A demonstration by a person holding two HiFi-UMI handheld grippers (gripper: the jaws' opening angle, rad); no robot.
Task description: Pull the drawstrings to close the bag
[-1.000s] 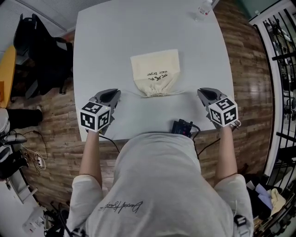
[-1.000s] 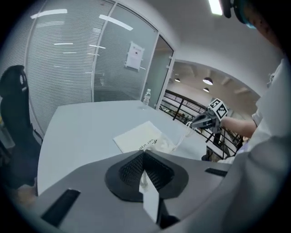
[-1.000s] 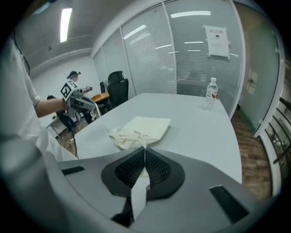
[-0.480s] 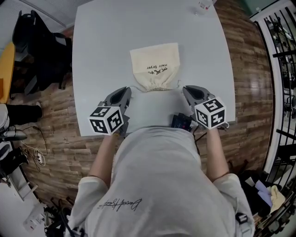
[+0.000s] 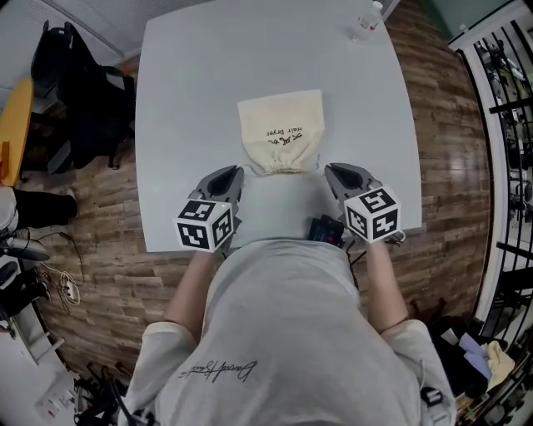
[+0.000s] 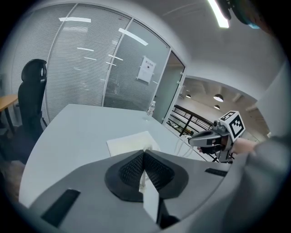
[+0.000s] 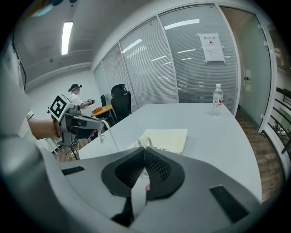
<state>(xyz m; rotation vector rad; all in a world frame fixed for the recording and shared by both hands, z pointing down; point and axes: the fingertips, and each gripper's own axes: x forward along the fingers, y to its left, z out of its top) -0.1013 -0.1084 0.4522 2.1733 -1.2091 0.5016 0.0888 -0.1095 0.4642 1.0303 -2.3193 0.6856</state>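
Note:
A cream drawstring bag (image 5: 281, 131) with dark print lies flat mid-table, its mouth gathered and facing me. My left gripper (image 5: 228, 177) sits just left of the mouth, and my right gripper (image 5: 336, 174) just right of it. Both are shut, each on a white drawstring end. The right gripper view shows the left gripper (image 7: 98, 124) with a slack cord (image 7: 110, 138) hanging from its tip. In the left gripper view, cords (image 6: 183, 143) droop from the right gripper (image 6: 196, 140). Past each pair of closed jaws the bag (image 6: 131, 143) (image 7: 166, 138) shows.
The white table (image 5: 183, 83) carries a water bottle (image 5: 366, 18) at its far right corner and a black device (image 5: 326, 229) with cables at its near edge. A black office chair (image 5: 75, 91) stands left of the table. A metal railing (image 5: 508, 125) runs along the right.
Both grippers have come inward from wide apart to close beside the bag's mouth. The drawstrings, stretched straight a second ago, now hang slack. The bag's mouth stays gathered.

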